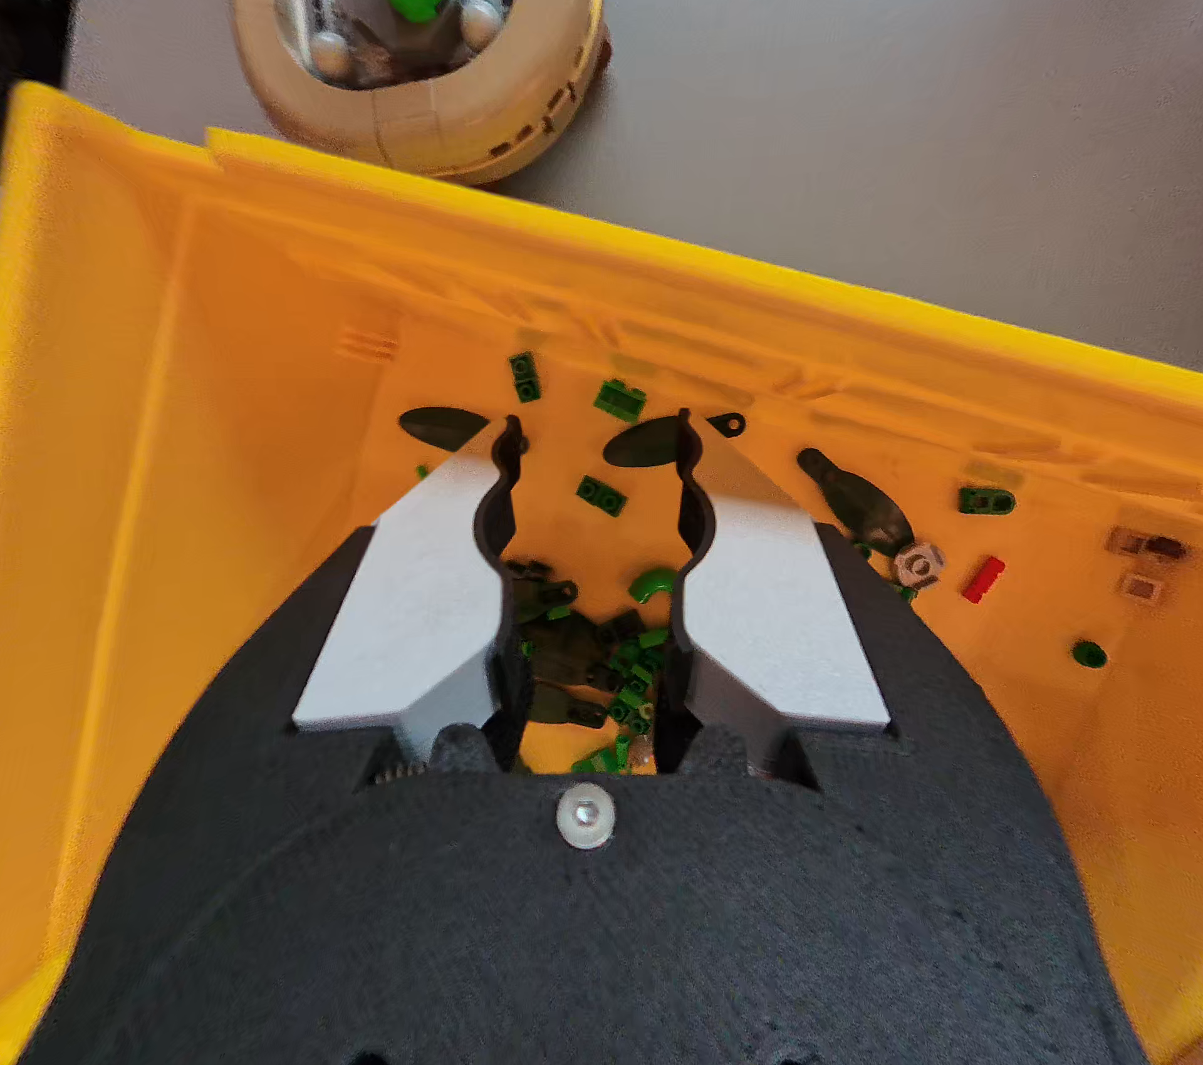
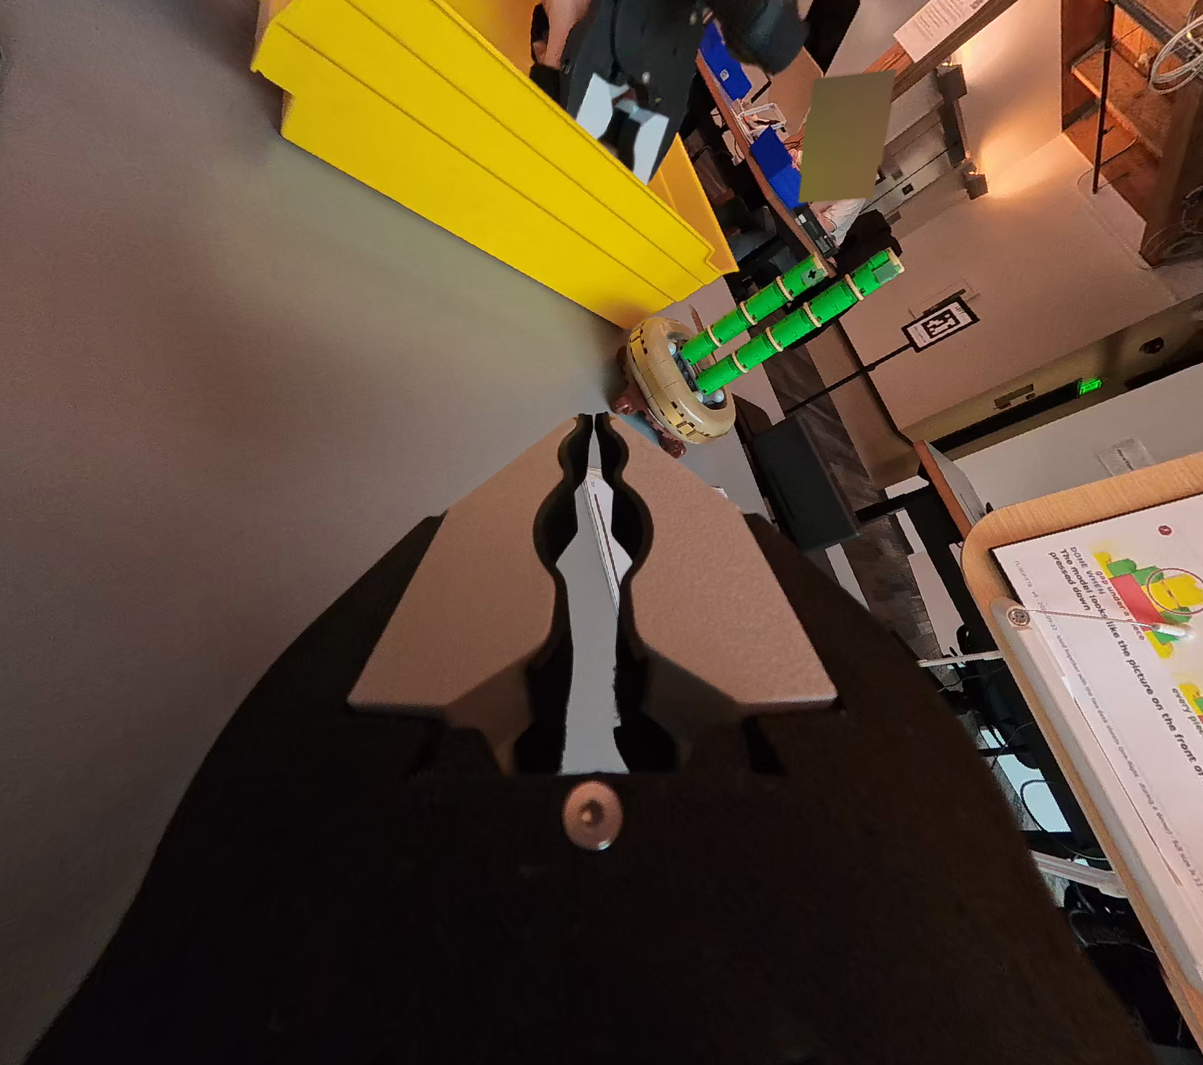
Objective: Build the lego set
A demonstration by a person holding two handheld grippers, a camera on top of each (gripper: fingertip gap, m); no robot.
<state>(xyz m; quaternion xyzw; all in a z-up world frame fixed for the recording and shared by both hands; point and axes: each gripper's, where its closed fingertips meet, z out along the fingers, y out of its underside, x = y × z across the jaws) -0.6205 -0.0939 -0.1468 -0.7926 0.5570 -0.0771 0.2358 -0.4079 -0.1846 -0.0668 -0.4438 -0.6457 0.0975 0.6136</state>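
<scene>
A: How many bins?
B: One yellow bin (image 1: pixel 651 279).
A: Loose pieces on its floor?
B: Four dark green leaves (image 1: pixel 859 503), one red brick (image 1: pixel 983 579), one grey round-holed piece (image 1: pixel 919 565), two tan pieces (image 1: pixel 1147 547). The heap of small green bricks (image 1: pixel 625 669) is too tangled to count.
A: And the model?
B: One tan ring base (image 2: pixel 677 383) carrying two bright green stalks (image 2: pixel 768 305).
A: Grippers?
B: Two.
</scene>
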